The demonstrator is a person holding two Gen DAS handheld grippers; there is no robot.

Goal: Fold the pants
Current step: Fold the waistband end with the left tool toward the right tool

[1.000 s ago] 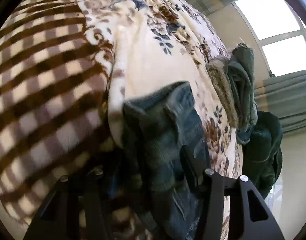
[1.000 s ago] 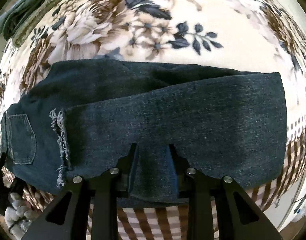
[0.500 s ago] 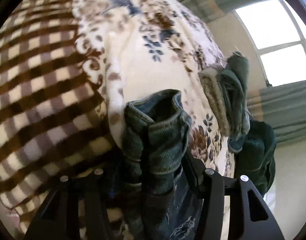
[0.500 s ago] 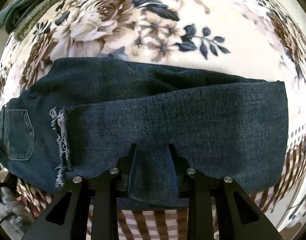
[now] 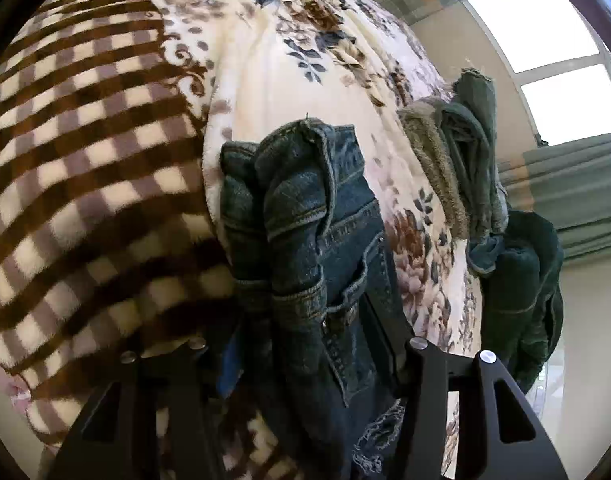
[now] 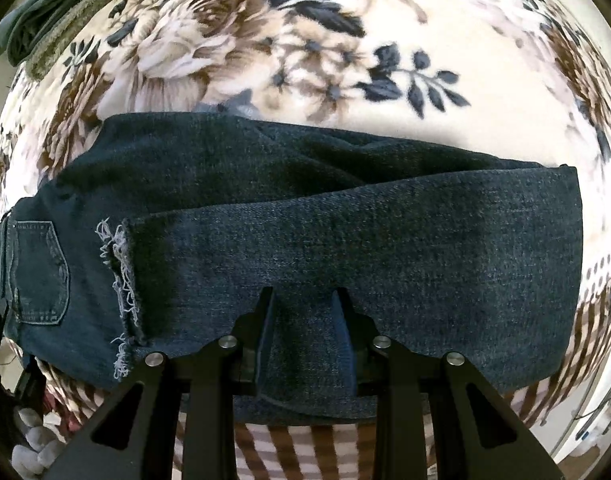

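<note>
Now | left gripper (image 5: 305, 320) clamps bunched jeans (image 5: 305, 220) waistband | right gripper (image 6: 303, 320) pinches folded leg's near edge

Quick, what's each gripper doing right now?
Left gripper: shut on the bunched waistband end of the dark blue denim jeans.
Right gripper: shut on their folded edge.

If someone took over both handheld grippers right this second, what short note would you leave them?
Left gripper: shut on the bunched waistband end of the dark blue denim jeans, lifted off the floral fleece blanket.
Right gripper: shut on the near edge of the folded legs.
Done: legs folded back, frayed hem beside the back pocket.
Left: bring the waistband end over the legs.
</note>
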